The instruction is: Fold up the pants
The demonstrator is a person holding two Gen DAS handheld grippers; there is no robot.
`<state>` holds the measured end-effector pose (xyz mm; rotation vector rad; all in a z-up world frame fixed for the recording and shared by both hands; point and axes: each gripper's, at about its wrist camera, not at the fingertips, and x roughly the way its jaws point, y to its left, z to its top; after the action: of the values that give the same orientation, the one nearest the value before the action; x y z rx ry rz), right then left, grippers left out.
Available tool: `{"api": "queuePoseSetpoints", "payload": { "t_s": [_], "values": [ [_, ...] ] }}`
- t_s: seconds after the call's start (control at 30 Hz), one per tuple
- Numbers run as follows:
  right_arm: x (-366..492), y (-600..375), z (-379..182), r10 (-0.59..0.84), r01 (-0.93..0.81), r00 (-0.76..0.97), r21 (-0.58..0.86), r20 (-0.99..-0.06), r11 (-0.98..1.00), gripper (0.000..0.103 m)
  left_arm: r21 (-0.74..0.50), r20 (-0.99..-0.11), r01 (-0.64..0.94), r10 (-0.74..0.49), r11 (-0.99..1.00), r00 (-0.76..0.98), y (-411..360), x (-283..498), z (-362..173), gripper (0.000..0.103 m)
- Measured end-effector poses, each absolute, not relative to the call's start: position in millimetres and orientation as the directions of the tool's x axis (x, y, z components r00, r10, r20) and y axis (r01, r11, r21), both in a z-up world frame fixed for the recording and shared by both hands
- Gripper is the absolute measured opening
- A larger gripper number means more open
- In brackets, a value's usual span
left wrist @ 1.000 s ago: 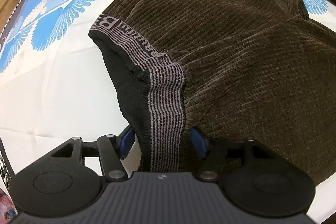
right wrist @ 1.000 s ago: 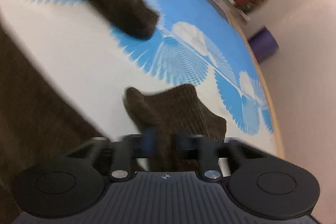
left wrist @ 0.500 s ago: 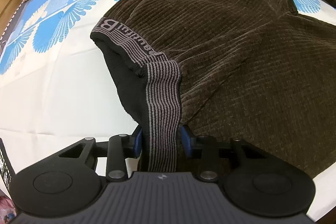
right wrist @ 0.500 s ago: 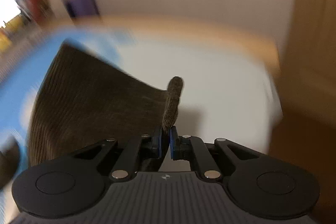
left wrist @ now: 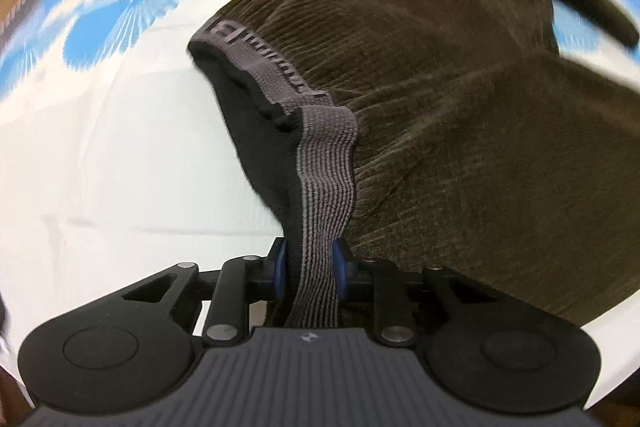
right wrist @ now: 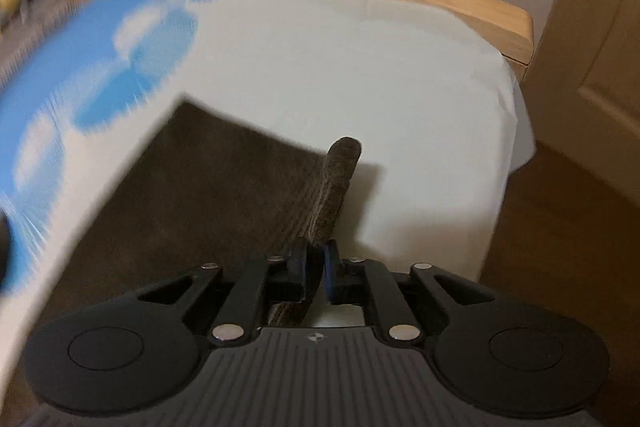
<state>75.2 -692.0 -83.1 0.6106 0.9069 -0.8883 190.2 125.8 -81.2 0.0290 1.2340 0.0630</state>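
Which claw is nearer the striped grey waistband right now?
Left. The left claw has the grey waistband between its pads, jaws closing on it. The right claw pinches a brown pant-leg edge; no waistband shows in its view.

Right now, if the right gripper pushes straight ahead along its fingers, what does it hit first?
The pants cuff, already between the opening right gripper fingers. Beyond it, probably the white sheet on the bed; depth is unclear.
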Motion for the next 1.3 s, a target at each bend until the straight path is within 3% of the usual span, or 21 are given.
{"api": "queuePoseSetpoints", "payload": {
  "t_s": [0.03, 0.07, 0.1, 0.13, 0.2, 0.3, 0.43, 0.6, 0.67, 0.7, 0.93, 1.1, 1.3],
  "values": [
    [77, -689, -81, -0.407, 0.857, 0.312, 0.07, -0.859, 0.51, 0.013, 0.013, -0.946, -0.058, 0.031, 0.998, 0.324, 133, 190, -81, 0.033],
    [80, -687, -77, -0.423, 0.853, 0.322, 0.065, -0.847, 0.519, 0.017, -0.016, -0.948, -0.079, 0.01, 0.997, 0.318, 140, 189, -81, 0.046],
    [83, -683, -71, -0.445, 0.844, 0.336, 0.056, -0.83, 0.533, 0.031, -0.031, -0.949, -0.099, 0.002, 0.995, 0.315, 145, 188, -81, 0.051],
    [84, -678, -63, -0.469, 0.837, 0.345, 0.041, -0.813, 0.545, 0.046, -0.044, -0.949, -0.12, -0.004, 0.992, 0.315, 150, 188, -81, 0.054],
    [83, -670, -48, -0.501, 0.827, 0.377, 0.041, -0.779, 0.56, 0.052, -0.089, -0.952, -0.155, -0.038, 0.984, 0.304, 159, 189, -83, 0.054],
    [77, -657, -23, -0.495, 0.803, 0.458, 0.104, -0.738, 0.587, 0.052, -0.137, -0.959, -0.151, -0.093, 0.979, 0.267, 157, 190, -91, 0.054],
    [80, -625, 7, -0.407, 0.701, 0.585, 0.184, -0.702, 0.689, 0.052, -0.035, -0.964, -0.059, -0.018, 0.998, 0.266, 136, 189, -94, 0.054],
    [83, -558, 30, -0.293, 0.521, 0.702, 0.187, -0.649, 0.833, 0.053, -0.025, -0.956, -0.03, -0.015, 0.999, 0.293, 134, 184, -89, 0.036],
    [90, -540, 25, -0.236, 0.48, 0.703, 0.203, -0.67, 0.853, 0.053, -0.026, -0.948, -0.011, -0.021, 1.0, 0.318, 133, 180, -83, 0.026],
    [95, -532, 22, -0.204, 0.465, 0.698, 0.217, -0.686, 0.858, 0.053, -0.027, -0.942, -0.007, -0.023, 1.0, 0.334, 134, 178, -79, 0.017],
    [132, -494, 13, -0.147, 0.441, 0.661, 0.222, -0.736, 0.87, 0.052, -0.115, -0.901, -0.015, -0.098, 0.993, 0.422, 150, 158, -46, 0.015],
    [151, -461, 5, -0.107, 0.386, 0.664, 0.216, -0.74, 0.897, 0.044, -0.123, -0.891, -0.028, -0.098, 0.992, 0.442, 157, 151, -31, 0.013],
    [169, -446, -1, -0.068, 0.35, 0.658, 0.224, -0.75, 0.91, 0.044, 0.025, -0.955, -0.007, 0.026, 1.0, 0.297, 141, 161, -55, 0.013]
  ]
}}
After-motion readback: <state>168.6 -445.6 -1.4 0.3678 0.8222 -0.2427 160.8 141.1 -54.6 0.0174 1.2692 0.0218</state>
